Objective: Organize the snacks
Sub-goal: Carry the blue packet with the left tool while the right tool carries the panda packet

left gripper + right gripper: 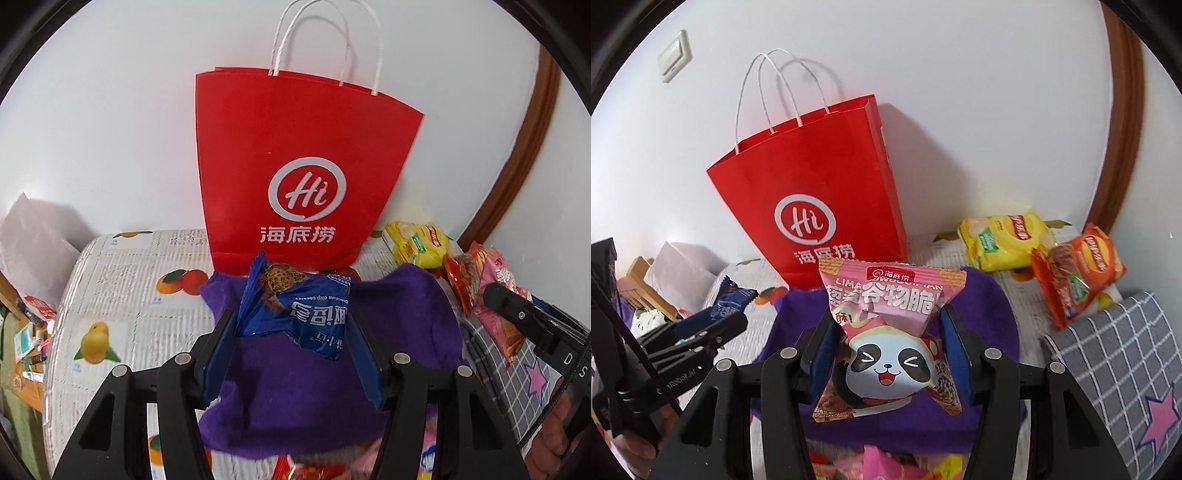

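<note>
A tall red paper bag (pixel 295 162) with white handles stands against the wall, also in the right wrist view as the red paper bag (pixel 816 199). My left gripper (pixel 291 328) is shut on a blue chocolate chip cookie packet (pixel 299 314), held above a purple cloth (pixel 295 398) just in front of the bag. My right gripper (pixel 890 339) is shut on a pink cereal crisp packet (pixel 890 332) with a panda face, over the same purple cloth (pixel 990 306). The left gripper (pixel 713 325) with its blue packet (pixel 733 297) shows at the left of the right wrist view.
Yellow chip bags (pixel 1004 236) and an orange chip bag (pixel 1078 269) lie at the right on the fruit-print cover (pixel 122 295). A grey checked cushion (pixel 1115 369) sits at the near right. More snack packets (pixel 894 465) lie below the grippers. A white paper bag (pixel 33 243) leans at the left.
</note>
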`<state>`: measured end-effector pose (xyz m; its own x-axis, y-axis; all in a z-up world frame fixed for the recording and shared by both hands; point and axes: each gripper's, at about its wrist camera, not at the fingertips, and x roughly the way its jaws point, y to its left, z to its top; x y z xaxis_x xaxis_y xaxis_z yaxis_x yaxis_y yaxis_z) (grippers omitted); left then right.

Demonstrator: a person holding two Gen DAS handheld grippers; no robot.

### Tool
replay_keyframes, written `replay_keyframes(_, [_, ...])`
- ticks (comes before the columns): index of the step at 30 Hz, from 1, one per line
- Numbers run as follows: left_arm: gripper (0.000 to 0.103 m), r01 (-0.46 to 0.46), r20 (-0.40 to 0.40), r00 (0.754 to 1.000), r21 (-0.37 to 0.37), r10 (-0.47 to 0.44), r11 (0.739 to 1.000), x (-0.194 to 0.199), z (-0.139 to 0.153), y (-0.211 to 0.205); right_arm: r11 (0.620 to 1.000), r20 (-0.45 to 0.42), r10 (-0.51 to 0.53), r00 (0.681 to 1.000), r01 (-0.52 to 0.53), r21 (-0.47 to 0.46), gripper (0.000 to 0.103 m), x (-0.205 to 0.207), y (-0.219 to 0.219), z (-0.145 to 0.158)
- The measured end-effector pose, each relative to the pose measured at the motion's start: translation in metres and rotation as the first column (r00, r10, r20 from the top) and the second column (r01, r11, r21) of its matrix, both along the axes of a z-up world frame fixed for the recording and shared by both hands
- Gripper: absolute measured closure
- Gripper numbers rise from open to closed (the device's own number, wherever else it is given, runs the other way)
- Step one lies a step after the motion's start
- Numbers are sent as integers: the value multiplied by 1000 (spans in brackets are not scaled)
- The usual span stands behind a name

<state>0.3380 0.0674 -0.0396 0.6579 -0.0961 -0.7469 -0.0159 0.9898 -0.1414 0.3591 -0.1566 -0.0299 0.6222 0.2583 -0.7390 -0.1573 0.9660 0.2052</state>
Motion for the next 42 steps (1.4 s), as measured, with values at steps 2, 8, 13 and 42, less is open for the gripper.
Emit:
replay_keyframes(2, [46, -10, -5, 1000, -5, 10, 1000, 7, -5, 2, 1000, -2, 1, 1000, -1, 0, 50, 8, 1, -4])
replay_keyframes(8, [46, -30, -50, 998, -10, 30, 999, 21, -29, 8, 1000, -28, 15, 999, -16, -19, 50, 25, 3, -21])
replay_keyframes(13, [46, -36, -69, 997, 8, 36, 999, 26, -37, 8, 999, -67, 7, 998, -11, -48, 50, 36, -3, -40])
replay_keyframes(42, [45, 2, -164, 986, 52, 7, 999, 40, -70, -13, 994, -300, -50, 953, 19, -104, 49, 70, -14, -119])
